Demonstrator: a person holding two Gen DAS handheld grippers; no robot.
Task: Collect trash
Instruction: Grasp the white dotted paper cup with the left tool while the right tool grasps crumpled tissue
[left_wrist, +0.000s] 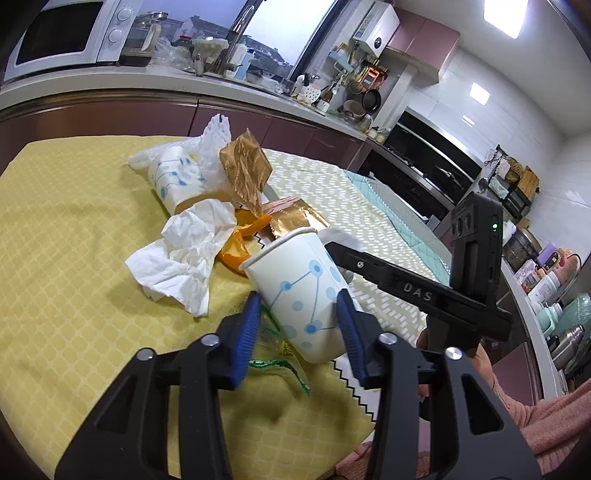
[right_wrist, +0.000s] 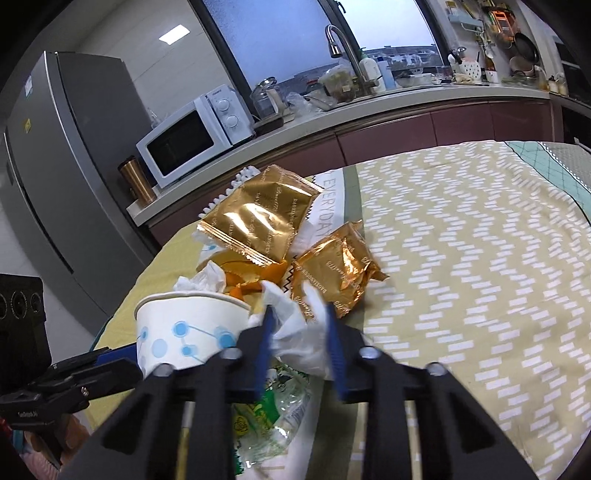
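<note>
My left gripper (left_wrist: 301, 319) is shut on a white paper cup with blue dots (left_wrist: 303, 288), holding it tilted above the yellow tablecloth; the cup also shows in the right wrist view (right_wrist: 184, 332). My right gripper (right_wrist: 299, 336) is shut on a crumpled white tissue (right_wrist: 295, 332) beside the cup's rim. On the table lie a crumpled napkin (left_wrist: 184, 254), orange peel (left_wrist: 236, 240), gold snack wrappers (right_wrist: 258, 218) (right_wrist: 340, 262), a second paper cup on its side (left_wrist: 177, 181) and a clear green-printed wrapper (right_wrist: 273, 410).
The table (right_wrist: 461, 258) has a yellow and patterned cloth. A kitchen counter (left_wrist: 184, 81) with microwave (right_wrist: 192, 136), sink tap and clutter runs behind. A fridge (right_wrist: 55, 166) stands at the left. A stove (left_wrist: 424, 162) is at the right.
</note>
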